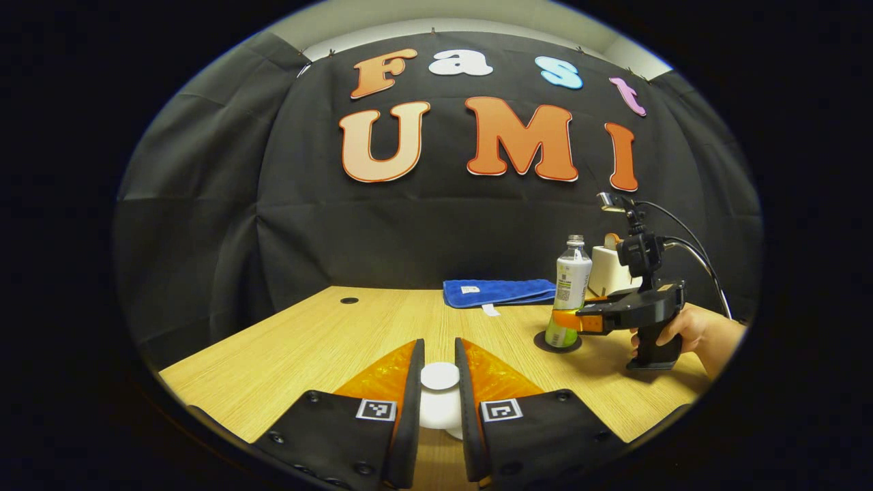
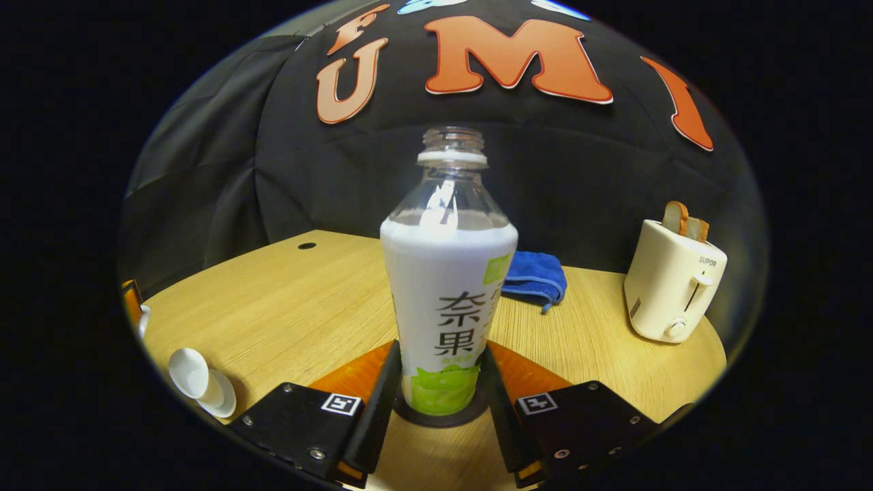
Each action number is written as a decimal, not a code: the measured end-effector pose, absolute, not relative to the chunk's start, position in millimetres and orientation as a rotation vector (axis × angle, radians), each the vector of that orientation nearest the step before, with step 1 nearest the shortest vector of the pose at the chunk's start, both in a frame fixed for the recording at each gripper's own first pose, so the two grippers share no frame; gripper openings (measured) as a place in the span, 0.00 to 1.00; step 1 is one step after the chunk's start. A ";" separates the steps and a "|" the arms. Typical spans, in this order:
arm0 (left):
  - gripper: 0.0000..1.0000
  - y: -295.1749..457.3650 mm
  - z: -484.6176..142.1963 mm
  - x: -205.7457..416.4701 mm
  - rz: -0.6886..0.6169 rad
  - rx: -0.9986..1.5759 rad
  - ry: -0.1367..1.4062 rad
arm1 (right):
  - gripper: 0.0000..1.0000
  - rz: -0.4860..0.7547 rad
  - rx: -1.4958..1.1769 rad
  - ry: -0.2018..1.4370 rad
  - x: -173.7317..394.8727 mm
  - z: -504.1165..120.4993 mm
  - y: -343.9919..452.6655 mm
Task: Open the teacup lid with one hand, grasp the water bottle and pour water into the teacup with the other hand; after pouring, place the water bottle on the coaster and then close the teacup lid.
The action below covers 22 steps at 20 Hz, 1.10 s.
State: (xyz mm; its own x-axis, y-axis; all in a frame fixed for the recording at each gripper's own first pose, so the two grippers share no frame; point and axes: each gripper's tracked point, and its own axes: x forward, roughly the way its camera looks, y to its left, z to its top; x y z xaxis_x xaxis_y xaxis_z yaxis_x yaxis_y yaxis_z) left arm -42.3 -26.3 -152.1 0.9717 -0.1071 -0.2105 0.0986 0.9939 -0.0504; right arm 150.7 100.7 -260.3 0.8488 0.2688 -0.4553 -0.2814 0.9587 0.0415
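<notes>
In the left gripper view, the left gripper [image 1: 440, 382] sits lowest and closest, its two fingers [image 1: 408, 402] closed in on a small white ceramic lid knob [image 1: 440, 376] with the rest of the white teacup lid [image 1: 440, 409] showing just below it; both fingers appear to press on the knob. Beneath lies the light wooden table [image 1: 320, 341]. In the right gripper view, the right gripper [image 2: 442, 392] has its fingers [image 2: 382, 389] on either side of the base of a clear plastic water bottle with a white and green label and no cap [image 2: 447, 286]; the fingers flank it closely, but whether they clamp it or have let go cannot be told. The bottle stands upright on a round black coaster [image 2: 443, 417]. At the left edge of that view a white teacup [image 2: 201, 383] appears near the table edge, seemingly tilted. Farther off in the left gripper view, a hand [image 1: 689, 331] holds the right gripper at the bottle. Behind the bottle lie a folded blue cloth [image 2: 535, 273] and, to the right, a cream toaster with bread slices in its slots [image 2: 672, 286], in front of the black booth wall [image 1: 204, 204].
</notes>
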 end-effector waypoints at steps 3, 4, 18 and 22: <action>0.31 -31.7 -152.6 -39.7 -0.113 -0.041 0.221 | 0.80 0.294 -0.023 0.476 143.7 -256.0 96.8; 0.31 -34.0 -150.8 -38.1 -0.119 -0.043 0.218 | 0.83 0.297 -0.003 0.479 141.1 -252.8 95.2; 0.29 -67.4 -193.0 -22.0 -0.146 -0.090 0.321 | 0.97 0.218 0.010 0.235 86.0 -160.1 28.5; 0.29 -73.0 -209.6 -20.0 -0.140 -0.077 0.352 | 0.97 0.211 0.005 0.193 74.9 -144.4 26.5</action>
